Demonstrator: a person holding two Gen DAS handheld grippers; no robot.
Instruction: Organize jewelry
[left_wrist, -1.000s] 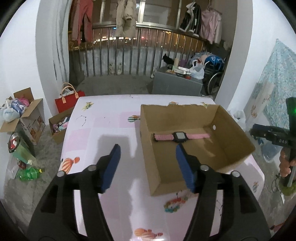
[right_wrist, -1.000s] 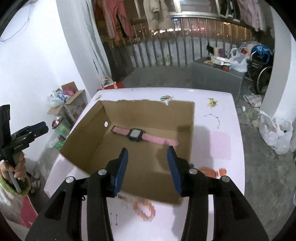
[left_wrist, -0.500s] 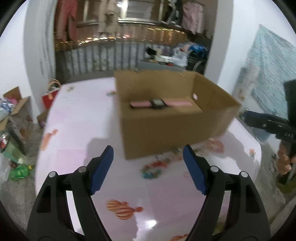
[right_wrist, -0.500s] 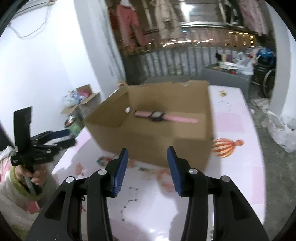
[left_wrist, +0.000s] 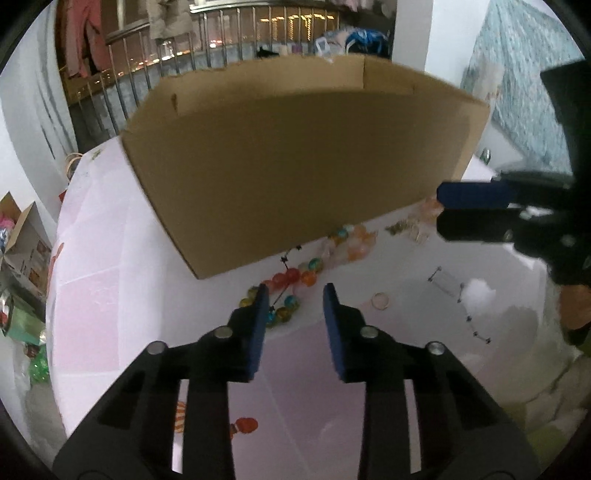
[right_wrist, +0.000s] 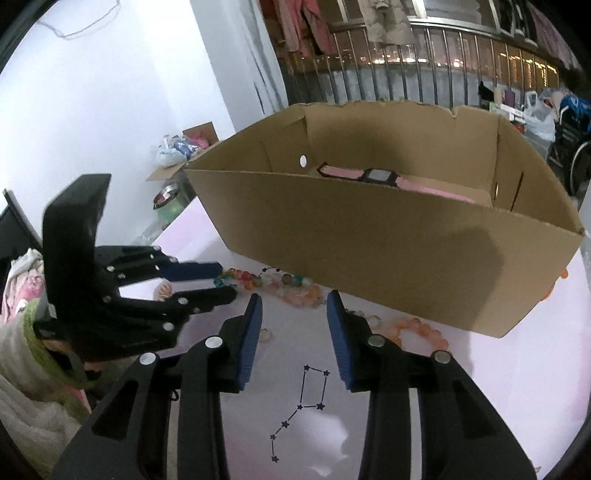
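Two tools, left (left_wrist: 293, 295) and right (right_wrist: 293, 301), hover open and empty over beads (left_wrist: 291, 277) strewn on the table (left_wrist: 110, 258) beside the box (right_wrist: 369, 236), likely lined up for picking; a watch (right_wrist: 376, 175) lies inside.

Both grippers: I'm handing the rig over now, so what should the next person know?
Left gripper: open, empty, low over the multicolored bead bracelet.
Right gripper: open, empty, near the orange bead bracelet.
Done: pink watch lies in the cardboard box.
Left: both bracelets and a small ring lie on the table in front of the box.
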